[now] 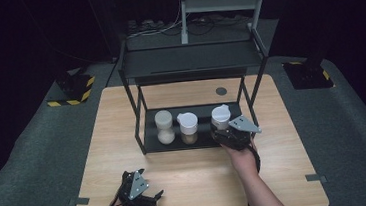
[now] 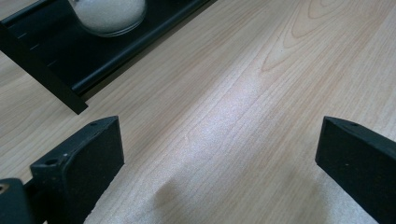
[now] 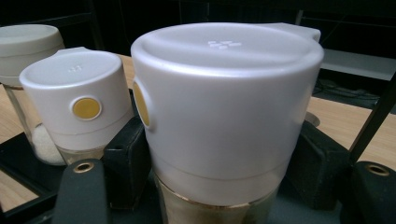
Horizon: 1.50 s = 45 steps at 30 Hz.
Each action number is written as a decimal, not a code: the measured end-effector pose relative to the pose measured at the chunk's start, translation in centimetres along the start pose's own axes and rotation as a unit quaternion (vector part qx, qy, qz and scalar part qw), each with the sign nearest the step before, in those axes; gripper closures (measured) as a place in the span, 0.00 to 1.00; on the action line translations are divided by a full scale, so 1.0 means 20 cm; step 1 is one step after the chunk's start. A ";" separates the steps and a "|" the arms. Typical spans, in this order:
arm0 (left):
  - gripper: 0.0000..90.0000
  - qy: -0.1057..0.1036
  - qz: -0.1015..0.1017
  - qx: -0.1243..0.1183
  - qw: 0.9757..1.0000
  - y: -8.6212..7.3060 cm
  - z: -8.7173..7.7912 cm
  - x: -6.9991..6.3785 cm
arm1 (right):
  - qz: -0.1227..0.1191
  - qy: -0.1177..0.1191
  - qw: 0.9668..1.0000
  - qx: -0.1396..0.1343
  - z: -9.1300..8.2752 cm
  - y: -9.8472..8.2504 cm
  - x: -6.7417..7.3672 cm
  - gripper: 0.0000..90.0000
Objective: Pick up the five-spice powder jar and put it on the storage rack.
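Jars stood in a row on the black shelf (image 1: 150, 136) in the middle of the high view. The right gripper (image 1: 222, 129) had its jaws shut on the right jar (image 1: 220, 116), which had a white lid with a yellow dot and no words I could read. At the lower left, the left gripper (image 1: 155, 197) sat on the table (image 1: 198, 182), jaws wide open and holding nothing.
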<state>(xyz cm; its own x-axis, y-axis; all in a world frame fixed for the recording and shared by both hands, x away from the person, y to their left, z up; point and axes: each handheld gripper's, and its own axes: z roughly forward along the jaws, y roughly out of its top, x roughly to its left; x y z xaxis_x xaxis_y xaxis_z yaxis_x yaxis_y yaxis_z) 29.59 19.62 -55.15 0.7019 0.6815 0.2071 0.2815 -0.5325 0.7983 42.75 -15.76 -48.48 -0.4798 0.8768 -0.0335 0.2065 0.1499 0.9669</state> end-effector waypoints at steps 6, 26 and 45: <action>0.01 0.000 0.000 0.000 1.000 0.00 0.00 0.00 | 0.004 -0.005 1.000 0.003 0.03 0.00 -0.01 0.34; 0.01 -0.001 0.000 -0.001 1.000 0.00 0.00 0.00 | 0.002 -0.018 1.000 0.017 0.13 -0.07 -0.02 0.34; 0.01 -0.002 0.001 -0.002 1.000 0.00 0.00 0.00 | 0.002 -0.017 1.000 0.019 0.17 -0.08 0.00 0.34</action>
<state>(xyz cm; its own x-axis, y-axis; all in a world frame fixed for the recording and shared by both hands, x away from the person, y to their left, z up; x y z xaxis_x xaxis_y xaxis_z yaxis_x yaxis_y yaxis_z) 29.59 19.72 -55.11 0.7051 0.6787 0.2057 0.2777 -0.5311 0.8005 45.33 -14.46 -50.97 -0.4504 0.8920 -0.0378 0.2418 0.1626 0.9566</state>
